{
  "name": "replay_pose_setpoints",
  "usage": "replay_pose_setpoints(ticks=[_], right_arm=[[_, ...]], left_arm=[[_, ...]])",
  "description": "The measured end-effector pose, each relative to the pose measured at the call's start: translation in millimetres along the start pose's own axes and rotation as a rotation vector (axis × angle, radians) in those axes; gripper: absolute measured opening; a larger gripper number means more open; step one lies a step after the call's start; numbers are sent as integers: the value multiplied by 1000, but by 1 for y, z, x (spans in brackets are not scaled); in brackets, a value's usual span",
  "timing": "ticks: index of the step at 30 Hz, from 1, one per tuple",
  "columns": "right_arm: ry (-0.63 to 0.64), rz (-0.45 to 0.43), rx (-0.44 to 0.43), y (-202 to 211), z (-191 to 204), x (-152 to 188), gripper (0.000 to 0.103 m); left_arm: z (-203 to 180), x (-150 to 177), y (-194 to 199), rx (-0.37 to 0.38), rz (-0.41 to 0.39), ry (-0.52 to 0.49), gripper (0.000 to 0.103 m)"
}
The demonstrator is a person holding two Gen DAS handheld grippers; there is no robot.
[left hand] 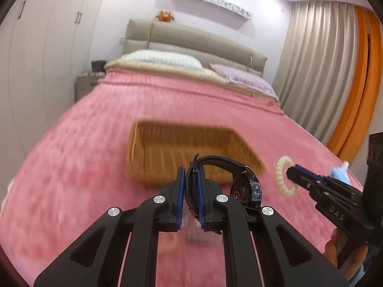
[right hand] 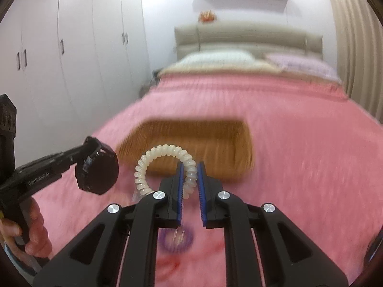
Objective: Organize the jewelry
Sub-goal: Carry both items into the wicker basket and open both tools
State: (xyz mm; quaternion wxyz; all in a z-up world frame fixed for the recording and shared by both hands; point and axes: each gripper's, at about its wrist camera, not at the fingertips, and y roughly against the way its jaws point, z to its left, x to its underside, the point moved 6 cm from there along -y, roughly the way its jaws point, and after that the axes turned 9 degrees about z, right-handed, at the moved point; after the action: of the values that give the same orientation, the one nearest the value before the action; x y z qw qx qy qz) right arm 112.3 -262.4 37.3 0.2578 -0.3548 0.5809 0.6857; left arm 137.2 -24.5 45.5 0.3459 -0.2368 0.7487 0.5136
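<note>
My left gripper (left hand: 191,169) is shut on the strap of a black wristwatch (left hand: 245,187), held above the pink bedspread just short of a woven wicker basket (left hand: 167,148). The watch also shows in the right wrist view (right hand: 97,173). My right gripper (right hand: 190,167) is shut on a cream spiral coil bracelet (right hand: 162,151), held in the air in front of the same basket (right hand: 215,141). In the left wrist view the bracelet (left hand: 281,177) hangs from the right gripper (left hand: 290,173). A purple spiral ring (right hand: 176,239) and a red item (right hand: 172,262) lie blurred on the bedspread under the right gripper.
The basket sits mid-bed on the pink bedspread (left hand: 95,143). Pillows (left hand: 162,58) and a padded headboard (left hand: 191,38) are at the far end. White wardrobes (right hand: 71,47) stand left, curtains (left hand: 318,59) right. A nightstand (left hand: 87,83) is by the bed's far left corner.
</note>
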Motion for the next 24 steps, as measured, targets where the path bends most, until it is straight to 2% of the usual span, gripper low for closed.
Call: replay_pose_setpoints(ticks=[4,9,13,18,20,24], right_arm=[[-16,-13,31,-30,-8,-40,10],[-28,85,52,-95,-12,-65,10],[-28,129,81,-132,-20,-63,10],[2,257,102,-170,-18,-40,10],[0,305,112,-179,-18,-31,10],[-32,343,101,-185,-24,-25,10]], left_arm=[[4,-41,-35,-26,3,19,8],[18,-62,-90,-37,47,67,8],[31,-53,-126,-45,111,89,8],[37,-38,-150,-69,174,80,9],[38,-34,-155,-73,188,77,10],[37,-31,-160,-90,199,69,13]])
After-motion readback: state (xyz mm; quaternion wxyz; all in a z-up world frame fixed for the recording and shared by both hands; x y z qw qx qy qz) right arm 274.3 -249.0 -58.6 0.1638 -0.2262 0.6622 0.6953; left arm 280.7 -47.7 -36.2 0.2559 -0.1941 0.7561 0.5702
